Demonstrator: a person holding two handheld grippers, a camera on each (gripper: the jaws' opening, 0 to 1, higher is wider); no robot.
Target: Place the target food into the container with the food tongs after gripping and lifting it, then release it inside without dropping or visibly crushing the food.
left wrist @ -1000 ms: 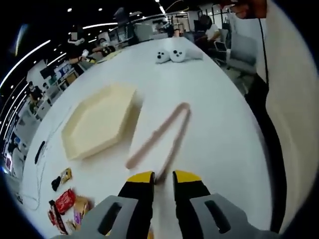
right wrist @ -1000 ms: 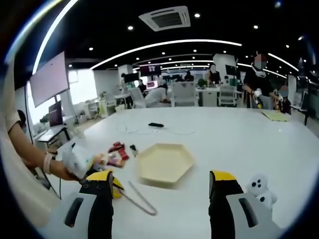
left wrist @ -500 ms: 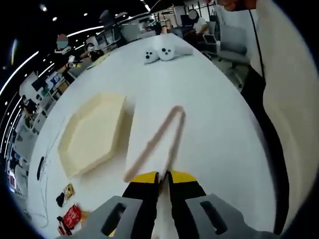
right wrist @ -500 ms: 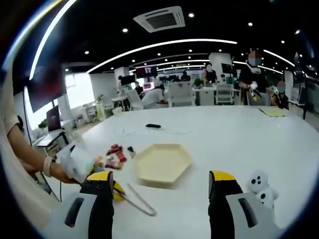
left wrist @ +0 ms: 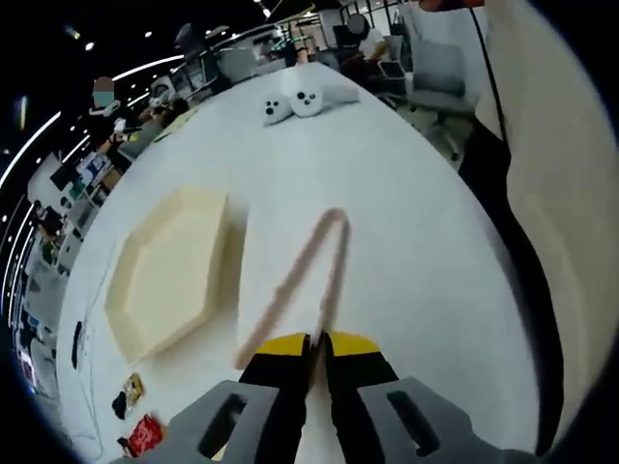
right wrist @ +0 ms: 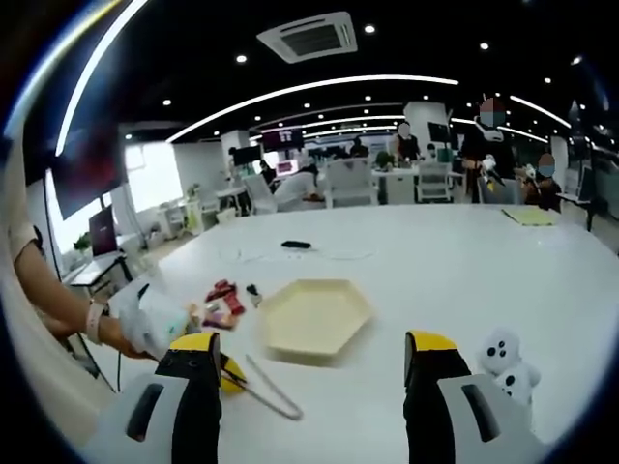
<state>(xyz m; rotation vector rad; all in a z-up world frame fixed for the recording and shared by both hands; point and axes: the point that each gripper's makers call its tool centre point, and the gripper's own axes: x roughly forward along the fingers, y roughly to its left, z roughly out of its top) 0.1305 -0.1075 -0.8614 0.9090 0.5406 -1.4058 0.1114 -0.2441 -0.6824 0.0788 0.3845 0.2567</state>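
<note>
The left gripper [left wrist: 318, 350], its yellow-tipped jaws pressed nearly together, has hold of one arm of the pinkish food tongs [left wrist: 300, 277], which lie on the white table [left wrist: 406, 222] with their hinged bend pointing away towards two plush toys [left wrist: 293, 102] at the far end. Just beside the tongs sits the cream hexagonal container [left wrist: 164, 271], bare inside. From the right gripper view, the right gripper [right wrist: 314, 362] hovers above the table with its jaws wide apart and nothing between them; the left gripper [right wrist: 224, 372] shows at lower left with the tongs [right wrist: 271, 388] reaching out from it, and past it a small heap of snack packets [right wrist: 221, 299], judged to be the target food, lies near the container [right wrist: 311, 316]. With only a single arm caught near its tip, the tool looks likely to pivot when lifted. A sound pick-up would probably mean raising it slowly and level, letting the free gripper steady the second arm, and squeezing the tongs gently enough to spare the food.
</note>
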